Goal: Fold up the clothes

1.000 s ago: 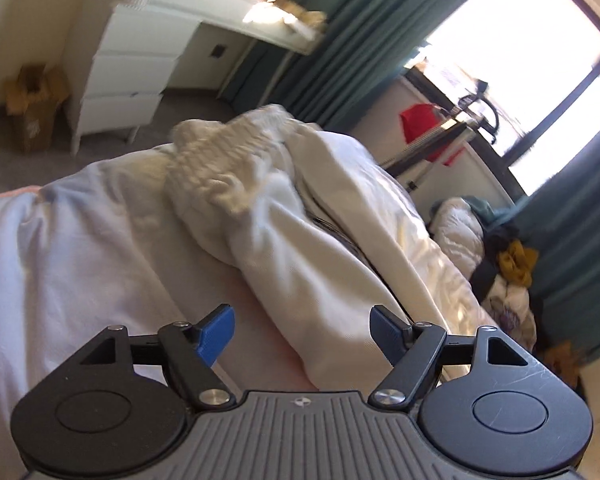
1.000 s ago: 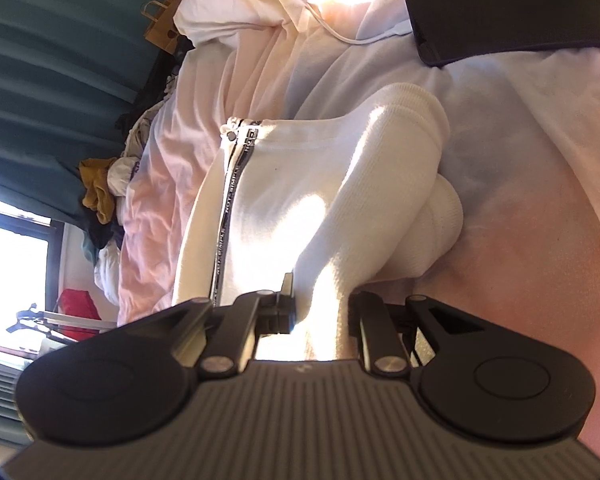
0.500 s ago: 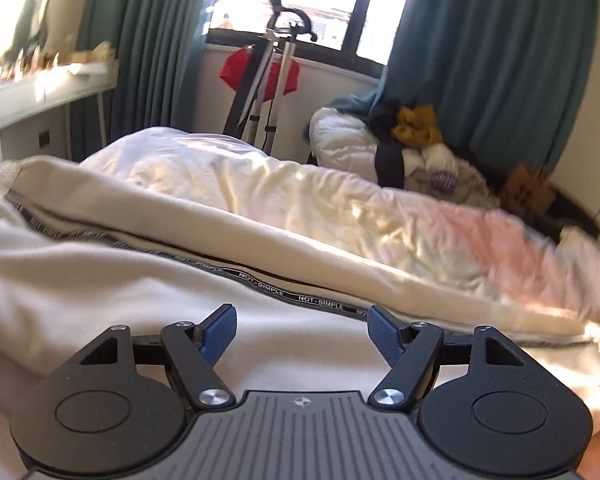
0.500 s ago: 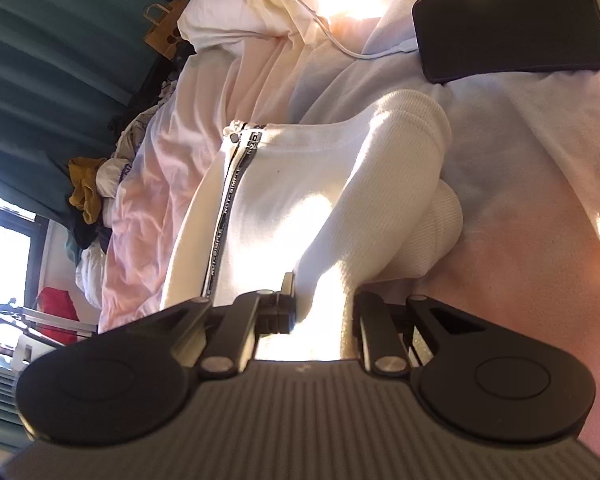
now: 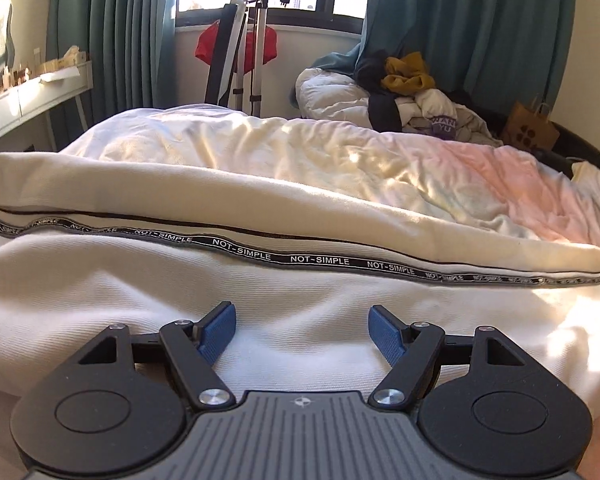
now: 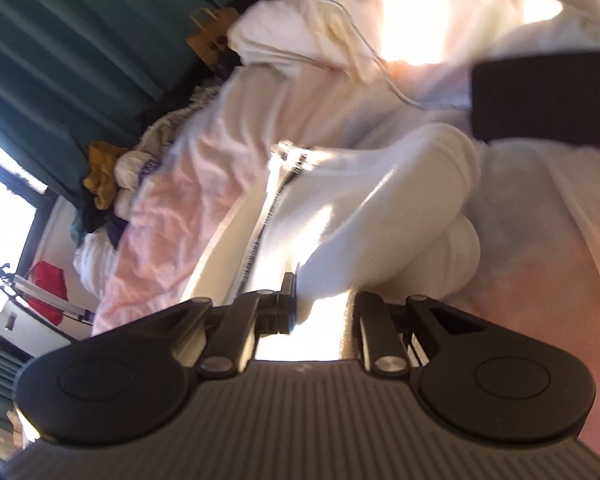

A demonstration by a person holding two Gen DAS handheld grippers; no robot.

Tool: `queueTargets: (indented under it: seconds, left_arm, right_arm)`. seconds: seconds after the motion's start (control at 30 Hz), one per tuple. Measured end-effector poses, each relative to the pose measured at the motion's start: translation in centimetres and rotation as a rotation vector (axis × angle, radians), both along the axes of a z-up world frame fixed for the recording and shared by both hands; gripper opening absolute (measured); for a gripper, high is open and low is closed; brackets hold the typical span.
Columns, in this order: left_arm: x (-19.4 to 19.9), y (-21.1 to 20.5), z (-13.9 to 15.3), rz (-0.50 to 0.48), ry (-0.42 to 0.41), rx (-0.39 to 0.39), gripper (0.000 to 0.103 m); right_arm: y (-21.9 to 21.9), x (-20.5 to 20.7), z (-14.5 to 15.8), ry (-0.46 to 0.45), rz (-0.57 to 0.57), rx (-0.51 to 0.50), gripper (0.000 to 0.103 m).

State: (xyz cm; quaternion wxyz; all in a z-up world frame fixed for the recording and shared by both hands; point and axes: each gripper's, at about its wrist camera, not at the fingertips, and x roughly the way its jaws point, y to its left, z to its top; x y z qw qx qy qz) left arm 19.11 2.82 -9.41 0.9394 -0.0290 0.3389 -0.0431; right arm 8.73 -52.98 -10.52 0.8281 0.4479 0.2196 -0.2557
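Cream jacket [image 5: 148,280], one, on bed [image 5: 480,168]: left gripper [image 5: 302,330] now nearer, fingers wide, empty. Right gripper [image 6: 324,304] unchanged, fingers pinching sleeve [image 6: 400,216].

Your left gripper [image 5: 302,334] hung low over the cream jacket [image 5: 140,300], its blue pads [image 5: 216,330] spread wide apart with only fabric between them (nothing pinched). Just ahead, the zipper tape [image 5: 320,260] printed NOT-SIMPLE ran across the garment. Beyond lay the rumpled duvet [image 5: 380,168], then a clothes pile [image 5: 404,96] beneath the teal curtains [image 5: 480,20].
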Motion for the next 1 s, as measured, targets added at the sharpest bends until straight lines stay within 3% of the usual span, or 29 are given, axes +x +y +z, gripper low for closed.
queueTargets:
  seconds: [0.33,0.47,0.6,0.73,0.87,0.97,1.0]
  left_arm:
    - [-0.1,0.3,0.5,-0.031,-0.003,-0.055,0.075]
    - [-0.1,0.4,0.9,-0.036,0.005,-0.037,0.070]
    - [-0.4,2.4,3.0,-0.005,-0.020,-0.078,0.071]
    - [-0.9,4.6,4.7,0.039,-0.057,-0.126,0.072]
    - [-0.9,6.0,4.9,0.060,-0.046,-0.154,0.072]
    - [-0.9,6.3,4.6,0.060,-0.029,-0.152,0.072]
    - [-0.8,6.3,4.5,0.056,-0.024,-0.153,0.072]
  right_arm:
    - [8.0,1.8,7.1,-0.139,0.177,-0.457,0.015]
    - [13.7,2.0,9.5,-0.214,0.307,-0.655,0.016]
    - [20.6,1.6,10.7,-0.274,0.504,-0.840,0.015]
    - [27.5,1.3,8.4,-0.264,0.733,-0.974,0.015]
    - [33.5,0.8,2.4,-0.126,1.020,-1.070,0.015]
    - [36.3,0.2,-1.9,-0.014,1.156,-1.179,0.017]
    - [36.7,0.0,-2.2,-0.019,1.161,-1.232,0.017]
